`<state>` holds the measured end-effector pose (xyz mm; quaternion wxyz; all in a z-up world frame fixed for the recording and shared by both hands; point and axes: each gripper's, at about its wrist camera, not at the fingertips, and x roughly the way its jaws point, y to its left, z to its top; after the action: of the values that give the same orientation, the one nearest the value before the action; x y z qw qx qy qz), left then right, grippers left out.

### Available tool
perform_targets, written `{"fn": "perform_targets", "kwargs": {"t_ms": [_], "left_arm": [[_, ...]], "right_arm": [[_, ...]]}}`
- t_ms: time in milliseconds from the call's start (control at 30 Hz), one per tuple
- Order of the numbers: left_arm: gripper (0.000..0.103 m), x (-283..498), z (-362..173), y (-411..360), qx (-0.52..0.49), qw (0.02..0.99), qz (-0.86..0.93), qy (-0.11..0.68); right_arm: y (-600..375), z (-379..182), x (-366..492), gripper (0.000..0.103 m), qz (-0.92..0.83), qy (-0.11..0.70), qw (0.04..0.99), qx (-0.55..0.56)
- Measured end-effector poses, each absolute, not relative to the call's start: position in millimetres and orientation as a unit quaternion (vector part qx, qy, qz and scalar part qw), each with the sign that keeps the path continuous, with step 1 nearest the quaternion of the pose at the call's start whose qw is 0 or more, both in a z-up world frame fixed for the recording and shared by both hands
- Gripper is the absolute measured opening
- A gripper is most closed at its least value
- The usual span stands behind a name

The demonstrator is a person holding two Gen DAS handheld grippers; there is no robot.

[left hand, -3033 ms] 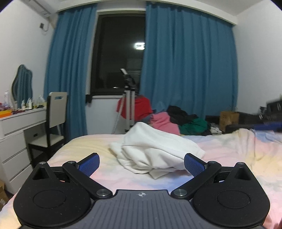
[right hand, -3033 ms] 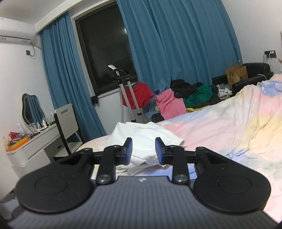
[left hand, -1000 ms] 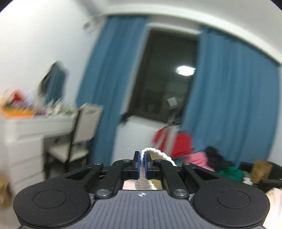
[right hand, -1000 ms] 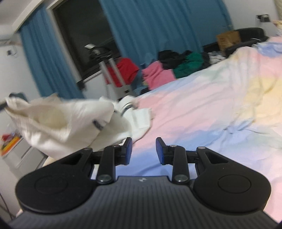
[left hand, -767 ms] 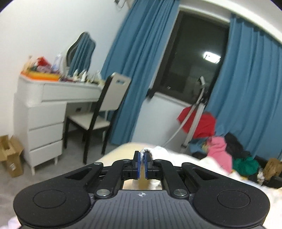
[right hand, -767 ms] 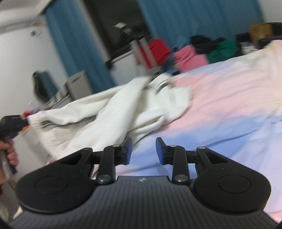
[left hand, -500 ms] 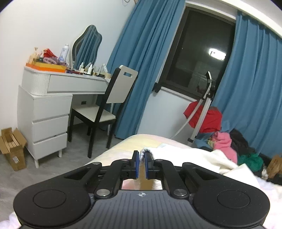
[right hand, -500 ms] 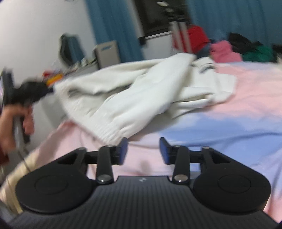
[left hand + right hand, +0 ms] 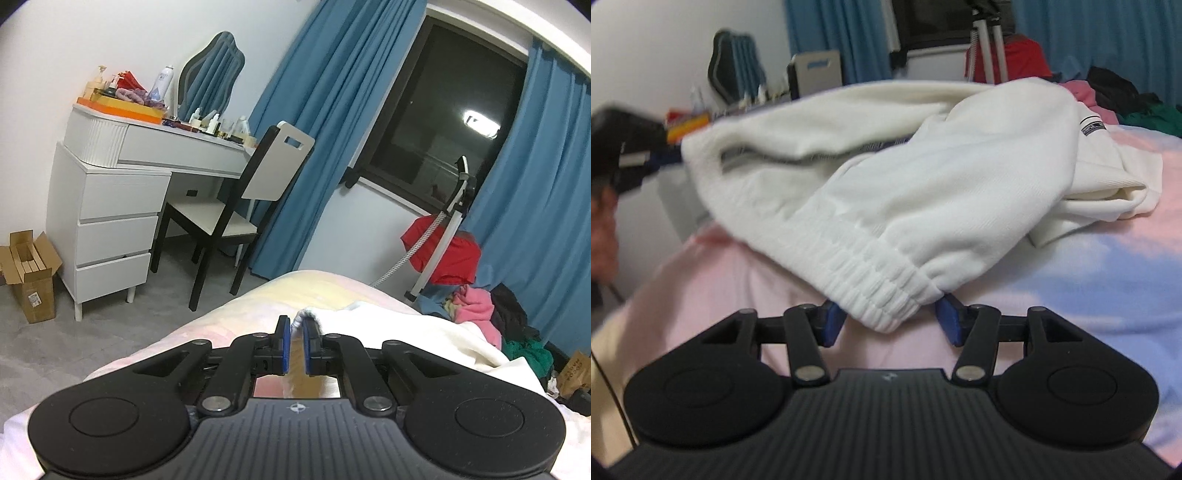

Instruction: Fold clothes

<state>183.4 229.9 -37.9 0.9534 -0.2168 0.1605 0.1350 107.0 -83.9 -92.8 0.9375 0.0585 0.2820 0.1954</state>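
Observation:
A white sweatshirt (image 9: 923, 184) lies stretched over the pastel bed sheet (image 9: 1089, 277). My left gripper (image 9: 294, 343) is shut on the ribbed edge of the sweatshirt (image 9: 406, 328) and holds it lifted near the bed's left side. It shows as a dark blurred shape in the right wrist view (image 9: 631, 147). My right gripper (image 9: 890, 325) is open, its jaws on either side of the sweatshirt's ribbed hem (image 9: 882, 288), not closed on it.
A white dresser (image 9: 110, 192) and a chair (image 9: 240, 206) stand left of the bed. A cardboard box (image 9: 29, 269) sits on the grey floor. A clothes steamer (image 9: 443, 229) and a pile of clothes (image 9: 491, 317) are by the blue curtains.
My left gripper has pulled the sweatshirt edge left and lowered it. My right gripper has opened wider and moved up to the ribbed hem.

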Motion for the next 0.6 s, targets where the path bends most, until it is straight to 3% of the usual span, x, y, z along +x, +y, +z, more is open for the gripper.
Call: {"fn": "perform_targets", "kwargs": {"t_ms": [33, 200, 267, 333, 400, 433, 600], "left_arm": [[0.006, 183.6, -38.1, 229.5, -0.216, 0.953, 0.137, 0.162], [0.008, 183.5, -41.5, 226.9, -0.211, 0.952, 0.141, 0.171], [0.009, 181.4, -41.5, 225.5, -0.206, 0.952, 0.140, 0.178], [0.021, 179.2, -42.2, 225.1, -0.205, 0.949, 0.141, 0.193], [0.046, 174.9, -43.2, 227.4, -0.214, 0.943, 0.140, 0.215], [0.051, 171.9, -43.8, 229.4, -0.220, 0.939, 0.137, 0.227], [0.059, 138.1, -38.6, 247.6, -0.297, 0.916, 0.098, 0.252]], "right_arm": [[-85.7, -91.3, 107.4, 0.053, 0.193, 0.276, 0.940, 0.062], [-92.7, -69.9, 93.7, 0.019, 0.188, 0.222, 0.956, 0.047], [-96.9, -55.7, 85.0, 0.017, 0.194, 0.196, 0.960, 0.047], [-96.4, -41.5, 76.1, 0.015, 0.199, 0.169, 0.964, 0.041], [-97.9, -28.6, 63.8, 0.013, 0.198, 0.150, 0.968, 0.030], [-98.9, -22.9, 57.8, 0.013, 0.196, 0.142, 0.970, 0.024], [-114.3, -9.4, 40.1, 0.012, 0.184, 0.154, 0.970, 0.034]]}}
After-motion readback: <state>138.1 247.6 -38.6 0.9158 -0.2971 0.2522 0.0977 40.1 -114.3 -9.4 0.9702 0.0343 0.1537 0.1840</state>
